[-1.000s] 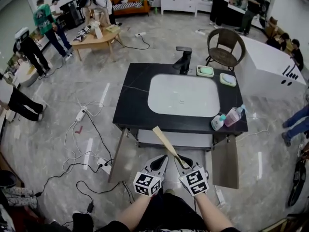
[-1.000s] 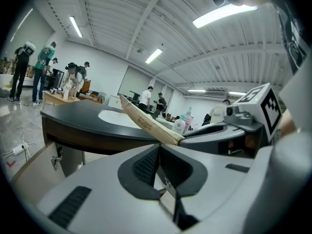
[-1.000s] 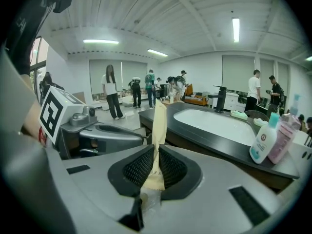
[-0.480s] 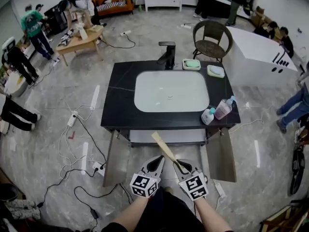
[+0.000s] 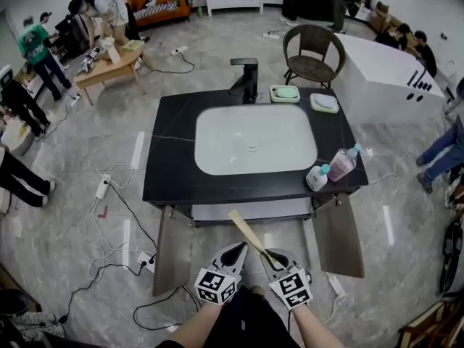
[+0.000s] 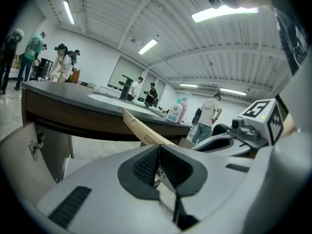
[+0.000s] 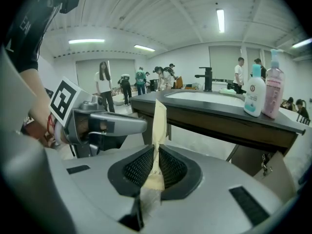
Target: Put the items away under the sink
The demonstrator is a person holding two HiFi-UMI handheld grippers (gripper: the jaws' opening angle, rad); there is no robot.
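Observation:
A black sink cabinet (image 5: 174,172) with a white basin stands ahead, its two doors (image 5: 172,249) swung open. My right gripper (image 5: 267,254) is shut on a flat beige paper packet (image 5: 246,230). The packet sticks out up and to the left, toward the opening under the sink (image 5: 250,210). In the right gripper view the packet (image 7: 159,121) stands on edge between the pads (image 7: 141,167). My left gripper (image 5: 239,249) hangs just left of it, shut and empty (image 6: 159,147); the packet (image 6: 141,128) passes behind its tips. A blue-white bottle (image 5: 316,177) and a pink bottle (image 5: 341,164) stand on the counter's front right corner.
A black faucet (image 5: 245,80) and two soap dishes (image 5: 285,93) sit at the counter's back. Cables and a power strip (image 5: 101,188) lie on the floor at left. A wicker chair (image 5: 313,53) and a white counter (image 5: 384,85) stand behind. Several people are at the room's edges.
Both grippers have come down a little, the packet still in the right one. In the head view the sink cabinet has shifted left and looks nearer.

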